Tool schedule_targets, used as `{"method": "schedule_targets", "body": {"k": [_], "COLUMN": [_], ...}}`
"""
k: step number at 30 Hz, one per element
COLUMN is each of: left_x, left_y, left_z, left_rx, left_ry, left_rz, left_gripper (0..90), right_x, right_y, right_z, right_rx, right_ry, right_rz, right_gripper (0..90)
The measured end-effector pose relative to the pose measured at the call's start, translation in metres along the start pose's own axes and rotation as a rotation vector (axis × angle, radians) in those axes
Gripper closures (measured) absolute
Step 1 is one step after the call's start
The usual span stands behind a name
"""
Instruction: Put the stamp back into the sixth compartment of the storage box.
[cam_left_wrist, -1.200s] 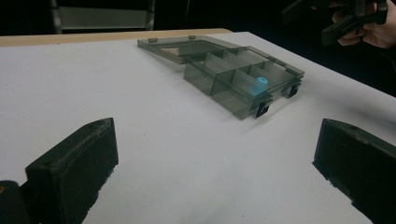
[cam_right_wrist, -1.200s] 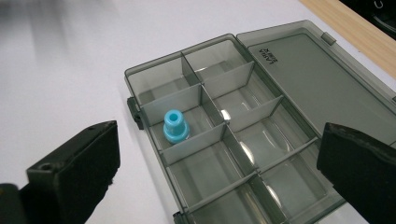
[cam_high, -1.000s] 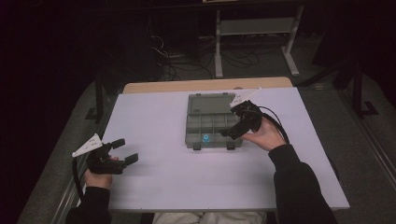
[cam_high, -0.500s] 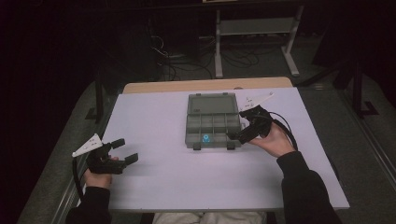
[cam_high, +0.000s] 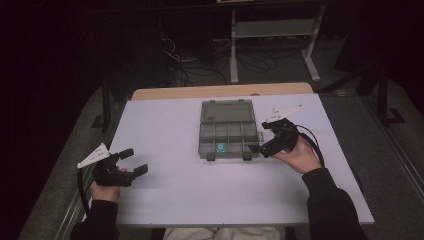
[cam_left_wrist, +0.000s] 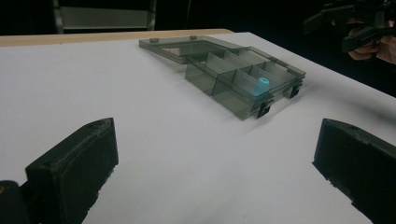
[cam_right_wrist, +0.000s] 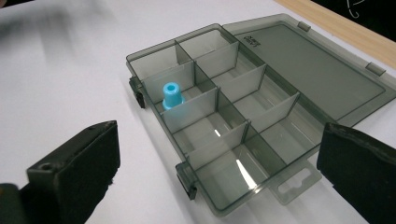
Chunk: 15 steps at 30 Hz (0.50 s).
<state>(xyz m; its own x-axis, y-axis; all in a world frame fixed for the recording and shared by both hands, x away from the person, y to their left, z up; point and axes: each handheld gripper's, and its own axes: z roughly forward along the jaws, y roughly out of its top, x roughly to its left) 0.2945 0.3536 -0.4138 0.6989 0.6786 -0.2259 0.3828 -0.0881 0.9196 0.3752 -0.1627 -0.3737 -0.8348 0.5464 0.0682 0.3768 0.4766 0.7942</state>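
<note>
- The right tool (cam_high: 260, 148) sits in the person's right hand (cam_high: 295, 155) just beside the right front corner of the organizer box (cam_high: 227, 136), its jaws pointing left toward the box and standing apart with nothing between them.
- The right forearm comes up from the lower right, sleeve dark, the hand cupped under the tool with the palm turned up.
- In the right gripper view the two black jaws frame the open box from low and close.
- The box lies near the middle of the white surface (cam_high: 200, 200), lid (cam_high: 226, 109) folded flat away from the person.
- A small blue cap (cam_right_wrist: 172, 95) stands upright in a front-row compartment, second from the left in the high view.
- The left tool (cam_high: 132, 161) rests at the surface's left front edge, well apart from the box, held low by the left hand (cam_high: 106, 185), its jaws open and empty.
</note>
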Motion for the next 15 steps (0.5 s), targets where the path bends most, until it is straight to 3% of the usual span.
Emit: {"method": "schedule_targets", "body": {"k": [15], "left_x": [0.0], "left_y": [0.0], "left_z": [-0.001], "left_rx": [-0.005], "left_ry": [0.001], "left_rz": [-0.002], "left_gripper": [0.0], "right_x": [0.001], "right_y": [-0.024], "right_z": [-0.012], "right_rx": [-0.061], "right_ry": [-0.011], "right_rz": [0.029], "right_gripper": [0.0]}}
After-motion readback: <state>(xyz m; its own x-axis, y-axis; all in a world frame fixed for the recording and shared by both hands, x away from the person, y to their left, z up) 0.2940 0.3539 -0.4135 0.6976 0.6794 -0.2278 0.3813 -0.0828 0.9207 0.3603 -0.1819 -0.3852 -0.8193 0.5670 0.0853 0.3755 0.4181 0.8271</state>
